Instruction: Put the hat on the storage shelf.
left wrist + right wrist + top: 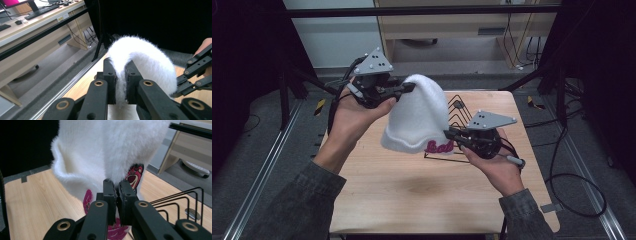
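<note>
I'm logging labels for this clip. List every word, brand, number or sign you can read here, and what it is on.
"Bab": pink script on the cuff of the white hat, cut off by the right gripper; the rest is hidden.
Pink bear patch on the hat: a picture, no readable letters.
Small labels on the desk edge: too small to read.
The left gripper and wire rack carry no text.
</note>
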### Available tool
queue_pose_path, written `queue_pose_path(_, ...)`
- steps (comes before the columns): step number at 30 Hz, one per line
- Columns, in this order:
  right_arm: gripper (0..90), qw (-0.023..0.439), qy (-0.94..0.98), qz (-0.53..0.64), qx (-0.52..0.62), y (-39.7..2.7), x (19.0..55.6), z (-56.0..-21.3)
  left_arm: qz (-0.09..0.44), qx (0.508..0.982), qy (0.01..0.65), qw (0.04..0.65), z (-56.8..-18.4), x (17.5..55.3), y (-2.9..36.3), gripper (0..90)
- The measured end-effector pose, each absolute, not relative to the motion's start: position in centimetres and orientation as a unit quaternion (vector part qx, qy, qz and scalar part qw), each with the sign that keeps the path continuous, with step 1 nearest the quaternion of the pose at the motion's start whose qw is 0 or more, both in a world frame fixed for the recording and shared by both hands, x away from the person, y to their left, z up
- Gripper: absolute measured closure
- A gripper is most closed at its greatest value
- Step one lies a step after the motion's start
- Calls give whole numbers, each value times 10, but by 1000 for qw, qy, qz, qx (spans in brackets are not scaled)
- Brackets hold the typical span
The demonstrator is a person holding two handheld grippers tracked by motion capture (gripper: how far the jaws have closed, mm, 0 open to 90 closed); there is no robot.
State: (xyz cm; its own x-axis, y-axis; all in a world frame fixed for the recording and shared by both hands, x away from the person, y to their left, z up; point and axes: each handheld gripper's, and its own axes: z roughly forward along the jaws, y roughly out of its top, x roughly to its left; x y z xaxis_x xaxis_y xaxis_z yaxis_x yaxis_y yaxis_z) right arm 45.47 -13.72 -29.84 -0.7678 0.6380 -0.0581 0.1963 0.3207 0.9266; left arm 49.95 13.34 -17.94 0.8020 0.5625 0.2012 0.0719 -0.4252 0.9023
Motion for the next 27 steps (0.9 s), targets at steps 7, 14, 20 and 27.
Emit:
queue_pose_path(7, 860, 213, 782, 519, 271, -139, 462, -294, 252, 805, 198, 499, -174, 504, 130, 826)
queue_pose_path(14, 860, 225, 783, 512, 272, -142, 474, -280, 258, 800, 199, 503, -169, 516, 125, 826)
queue_pose_path(20, 862, 232, 784, 505, 278, -148, 483, -273, 263, 793, 208, 508, -170, 523, 121, 827)
queue_pose_path(27, 862, 232, 779, 508, 285, -153, 489, -267, 275, 789, 214, 507, -167, 531, 114, 827)
